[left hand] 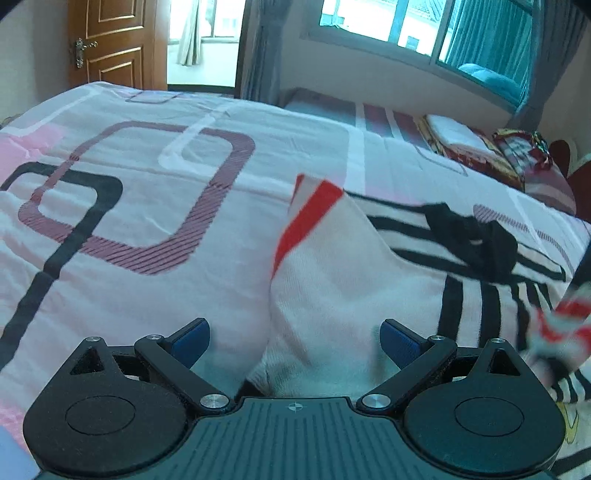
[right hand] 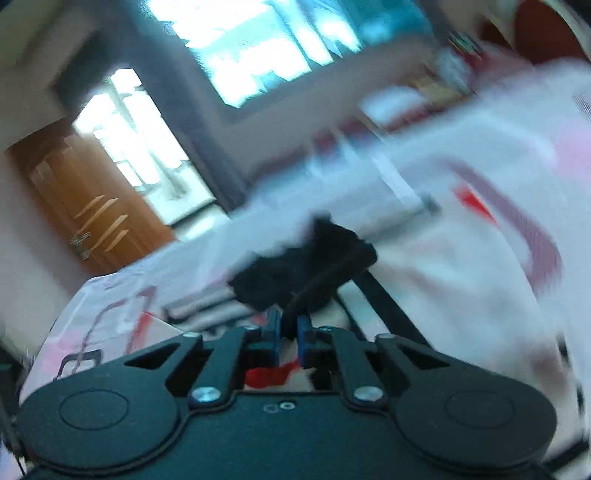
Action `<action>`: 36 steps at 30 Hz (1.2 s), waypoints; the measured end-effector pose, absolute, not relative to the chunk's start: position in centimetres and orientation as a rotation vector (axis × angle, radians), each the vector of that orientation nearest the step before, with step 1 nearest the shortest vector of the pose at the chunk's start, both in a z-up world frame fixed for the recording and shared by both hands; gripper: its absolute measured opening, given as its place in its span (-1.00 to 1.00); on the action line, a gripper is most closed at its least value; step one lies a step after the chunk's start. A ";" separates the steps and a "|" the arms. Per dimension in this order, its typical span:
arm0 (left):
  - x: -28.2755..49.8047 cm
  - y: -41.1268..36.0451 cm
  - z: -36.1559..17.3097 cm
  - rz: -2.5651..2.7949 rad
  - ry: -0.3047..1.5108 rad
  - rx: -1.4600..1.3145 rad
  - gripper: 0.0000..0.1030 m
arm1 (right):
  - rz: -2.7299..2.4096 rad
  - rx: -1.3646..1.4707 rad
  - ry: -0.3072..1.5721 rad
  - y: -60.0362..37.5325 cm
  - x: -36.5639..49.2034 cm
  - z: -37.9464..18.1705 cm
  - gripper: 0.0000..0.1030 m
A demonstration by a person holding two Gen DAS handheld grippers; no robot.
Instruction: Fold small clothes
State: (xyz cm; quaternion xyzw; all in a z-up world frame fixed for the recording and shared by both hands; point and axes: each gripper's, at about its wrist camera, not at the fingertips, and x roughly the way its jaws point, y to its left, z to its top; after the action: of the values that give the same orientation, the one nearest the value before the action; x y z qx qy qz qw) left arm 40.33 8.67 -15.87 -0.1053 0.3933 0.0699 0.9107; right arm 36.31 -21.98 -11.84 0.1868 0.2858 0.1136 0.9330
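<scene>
A white sock with red stripes [left hand: 332, 280] lies on the bed, its cuff pointing away and its body running down between my left gripper's fingers. My left gripper [left hand: 294, 341] is open around the sock, blue pads apart. A black sock [left hand: 472, 236] lies to the right on the bedspread. A blurred red-and-white piece of cloth [left hand: 557, 328] hangs at the right edge. In the blurred right wrist view my right gripper [right hand: 289, 338] is shut on the black sock [right hand: 306, 269]; red-and-white cloth [right hand: 269, 376] shows under the pads.
The bed [left hand: 147, 206] has a pink and white bedspread with black and purple rounded squares. Folded red patterned bedding and a white towel [left hand: 480, 147] lie at the far right. A wooden door [left hand: 110, 40] and a window [left hand: 424, 26] are behind the bed.
</scene>
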 end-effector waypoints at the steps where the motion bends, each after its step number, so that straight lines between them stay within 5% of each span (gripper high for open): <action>1: 40.5 8.7 -15.9 0.145 0.810 -0.216 0.90 | 0.250 0.339 0.544 -21.6 36.1 -10.8 -0.90; 3: 40.9 8.8 -16.1 0.145 0.821 -0.227 0.90 | 0.235 0.266 0.506 -22.0 35.8 -10.0 -0.90; 9: 42.5 9.3 -17.0 0.121 0.870 -0.242 0.90 | 0.056 0.376 0.782 -27.6 36.2 -16.0 -0.90; 13: 44.5 9.9 -16.6 0.108 0.882 -0.273 0.90 | 0.072 0.463 0.772 -29.1 36.3 -15.9 -0.45; 20: 48.9 10.1 -17.7 0.085 0.888 -0.338 0.86 | 0.029 0.484 0.774 -30.3 37.0 -16.7 -0.41; 22: 49.3 10.6 -17.6 0.100 0.862 -0.349 0.08 | 0.030 0.487 0.772 -30.2 37.0 -16.8 -0.42; 24: 49.4 11.4 -17.7 0.103 0.850 -0.368 -0.39 | 0.036 0.477 0.766 -30.0 37.0 -16.6 -0.43; 29: 49.6 12.5 -18.3 0.146 0.817 -0.347 -0.49 | 0.098 0.461 0.770 -27.9 37.8 -16.5 -0.79; 34: 49.6 11.9 -17.6 0.171 0.825 -0.291 -0.48 | 0.065 0.364 0.789 -27.1 38.7 -17.4 -0.91; 36: 48.5 12.1 -16.3 0.164 0.816 -0.293 -0.48 | 0.080 0.362 0.796 -27.1 38.6 -17.0 -0.80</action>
State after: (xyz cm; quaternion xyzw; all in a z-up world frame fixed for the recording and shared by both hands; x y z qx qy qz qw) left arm 48.49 12.10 -16.30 -0.1418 0.3950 0.0795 0.9042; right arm 38.61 -27.11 -16.99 0.1755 0.3852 0.0389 0.9052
